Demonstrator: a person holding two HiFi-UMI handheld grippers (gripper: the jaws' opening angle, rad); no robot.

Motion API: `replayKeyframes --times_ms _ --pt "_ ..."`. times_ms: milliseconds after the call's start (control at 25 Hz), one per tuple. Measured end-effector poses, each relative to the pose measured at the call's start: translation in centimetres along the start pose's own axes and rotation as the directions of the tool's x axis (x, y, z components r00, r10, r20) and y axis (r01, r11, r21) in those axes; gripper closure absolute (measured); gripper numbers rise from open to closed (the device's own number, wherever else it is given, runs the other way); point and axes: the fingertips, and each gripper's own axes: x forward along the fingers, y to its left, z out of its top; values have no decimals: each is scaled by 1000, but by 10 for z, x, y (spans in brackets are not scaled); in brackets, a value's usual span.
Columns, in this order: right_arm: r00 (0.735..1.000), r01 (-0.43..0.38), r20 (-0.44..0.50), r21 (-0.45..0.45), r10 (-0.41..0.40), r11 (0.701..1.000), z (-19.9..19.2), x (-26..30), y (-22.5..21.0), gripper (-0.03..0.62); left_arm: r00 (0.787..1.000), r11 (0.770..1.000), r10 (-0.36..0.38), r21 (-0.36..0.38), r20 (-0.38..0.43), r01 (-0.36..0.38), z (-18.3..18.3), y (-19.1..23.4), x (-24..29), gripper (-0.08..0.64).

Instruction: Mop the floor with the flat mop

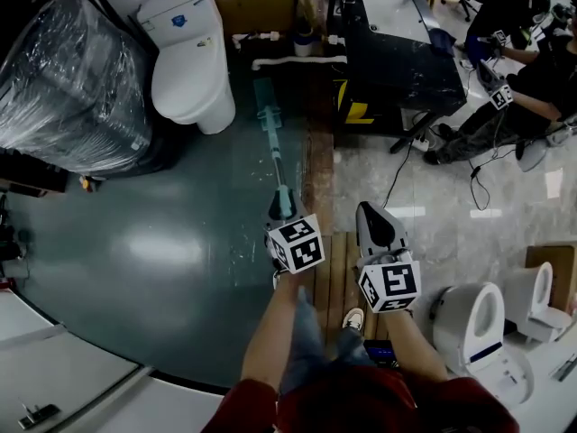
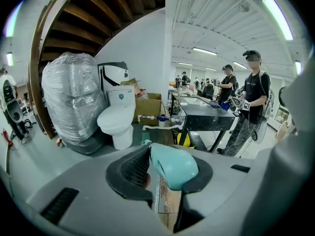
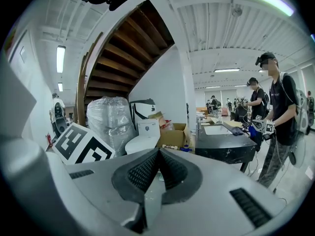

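The flat mop has a teal pole (image 1: 277, 156) that runs away from me across the dark green floor (image 1: 171, 242) to its flat teal head (image 1: 265, 99), which lies on the floor next to the white toilet (image 1: 189, 52). My left gripper (image 1: 281, 204) is shut on the near end of the pole. In the left gripper view the rounded teal handle end (image 2: 173, 167) sits clamped between the black pads. To its right my right gripper (image 1: 371, 213) is shut with nothing in it. In the right gripper view its pads (image 3: 147, 171) meet, and it does not touch the mop.
A plastic-wrapped bulky object (image 1: 72, 79) stands at the left. A black table (image 1: 388, 52) and cardboard box (image 1: 257, 12) are ahead. A wooden strip (image 1: 317, 161) edges the green floor. More toilets (image 1: 478, 323) stand at the right, with seated people (image 1: 532, 70) and cables (image 1: 478, 188) beyond.
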Motion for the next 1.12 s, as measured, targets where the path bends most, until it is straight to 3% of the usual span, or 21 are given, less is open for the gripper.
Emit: replayKeyframes --times_ms 560,1120 --pt "1000 -15 -18 19 15 1000 -7 -37 0 575 998 999 28 -28 -49 -29 -30 0 -29 436" --pt "998 -47 34 59 45 997 12 -114 -8 575 997 998 54 -26 -51 -56 -50 -27 -114 437"
